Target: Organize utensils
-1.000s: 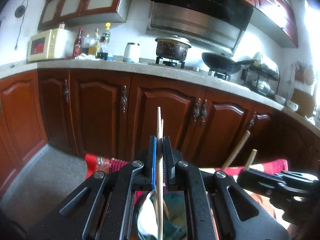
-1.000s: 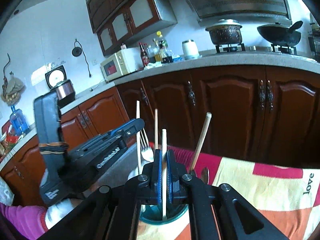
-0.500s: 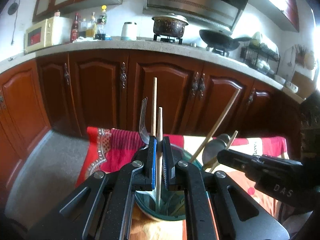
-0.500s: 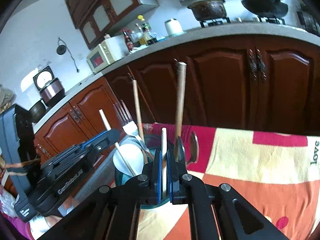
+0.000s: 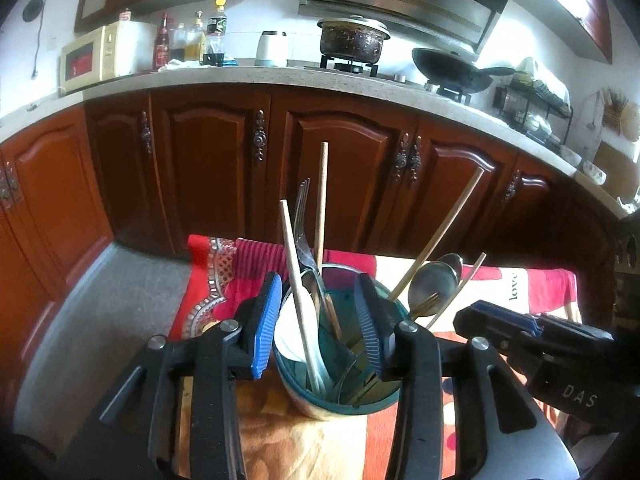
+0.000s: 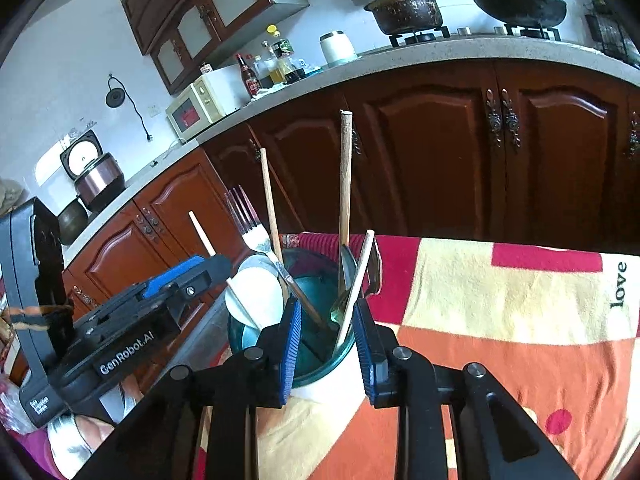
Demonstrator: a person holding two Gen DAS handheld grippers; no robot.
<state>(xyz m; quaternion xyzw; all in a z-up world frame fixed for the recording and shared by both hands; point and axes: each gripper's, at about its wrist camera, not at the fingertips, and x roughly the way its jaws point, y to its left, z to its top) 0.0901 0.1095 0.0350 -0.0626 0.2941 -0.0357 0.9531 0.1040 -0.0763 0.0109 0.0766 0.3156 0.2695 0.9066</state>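
While both hover over the teal cup (image 5: 340, 396), left gripper (image 5: 318, 320) and right gripper (image 6: 326, 340) have jaws spread apart, gripping nothing | cup on the tablecloth (image 6: 500, 320) near its edge, packed with chopsticks (image 5: 296, 280), fork (image 6: 250, 228), spoons | only left view shows the metal spoon (image 5: 434, 280) leaning outward | right side of cloth pretty roomy

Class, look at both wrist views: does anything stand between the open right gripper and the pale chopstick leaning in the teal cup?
Nothing visible does. The right gripper is open right at the rim of the teal cup, and the pale wooden chopstick leans between its blue pads, seemingly untouched.
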